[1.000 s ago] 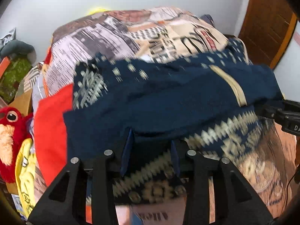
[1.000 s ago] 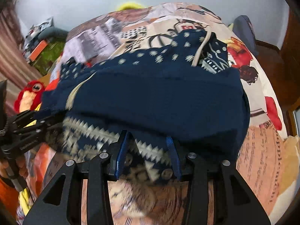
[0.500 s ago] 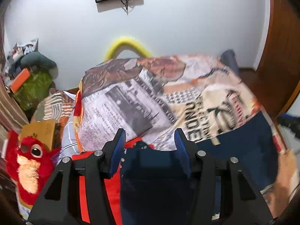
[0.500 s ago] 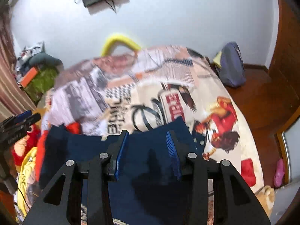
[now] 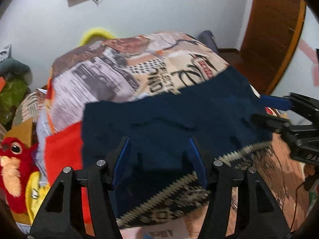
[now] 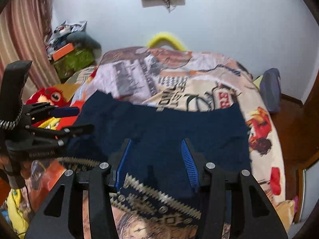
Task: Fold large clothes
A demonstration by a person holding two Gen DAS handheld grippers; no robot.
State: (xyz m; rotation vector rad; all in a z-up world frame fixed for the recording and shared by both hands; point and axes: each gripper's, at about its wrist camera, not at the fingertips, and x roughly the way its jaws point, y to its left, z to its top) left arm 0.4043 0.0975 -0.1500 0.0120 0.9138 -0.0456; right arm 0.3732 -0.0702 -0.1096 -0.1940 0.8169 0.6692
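Navy patterned garment (image 5: 175,119) spread across the printed bedspread (image 5: 119,75), plain side up, with a cream zigzag border showing along its near edge. My left gripper (image 5: 159,159) and my right gripper (image 6: 154,159) hung above that near edge; the jaws of both were opening, and no cloth lay between the blue pads, so the garment was released. I judged one fold to be laid, since the plain side covered most of the pattern; further folds, and perhaps smoothing, were left. A red cloth (image 5: 61,151) lay partly under the garment's left side. The left wrist view alone showed the wooden door (image 5: 273,35) and my right gripper at the garment's right edge. The right wrist view alone showed the striped curtain (image 6: 22,31), the grey bag (image 6: 271,89) on the floor, and my left gripper beside the red plush bird (image 6: 49,96).
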